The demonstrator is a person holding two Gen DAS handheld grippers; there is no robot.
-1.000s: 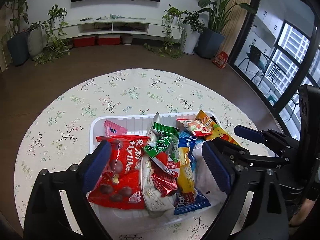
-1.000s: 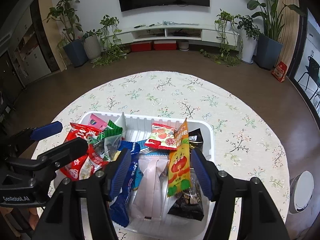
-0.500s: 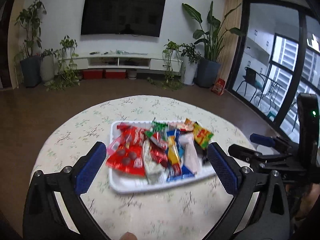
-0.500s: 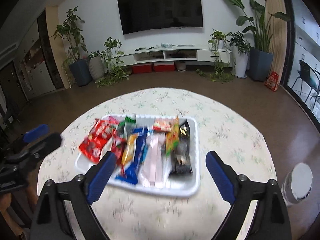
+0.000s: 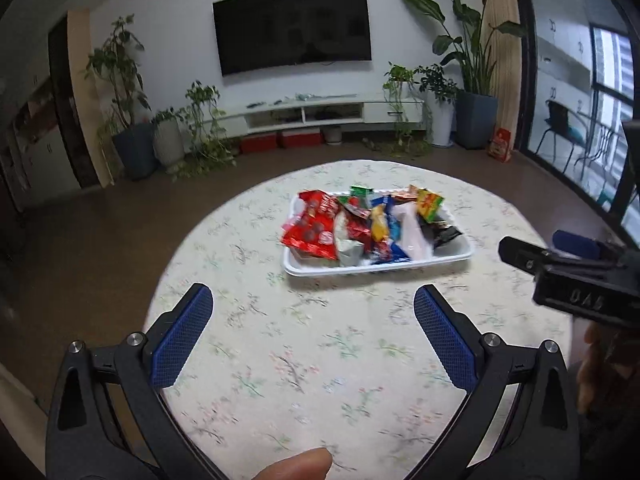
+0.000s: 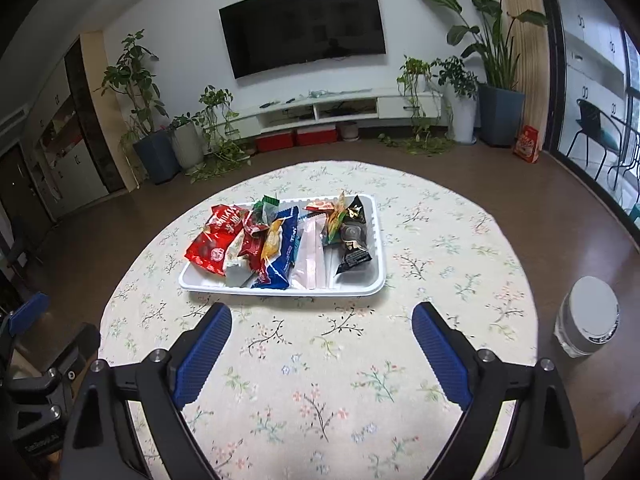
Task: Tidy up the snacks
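Snacks sit piled in the white tray (image 6: 362, 286) mid-table: glossy red bag (image 6: 214, 240) at its left end, blue packet (image 6: 285, 258), clear pouch (image 6: 310, 258), black wrapper (image 6: 352, 236) at the right, crinkly foil and plastic. Tray is a shallow rounded rectangle with a ribbed rim. Your left gripper (image 5: 313, 334) and right gripper (image 6: 322, 348) both hang over the near table, tilted down, jaws spread wide, nothing between the ribbed blue pads. Neither touches the tray. The round table wears a floral tablecloth (image 6: 320, 380). A white lidded bin (image 6: 588, 322) stands on the floor at the right.
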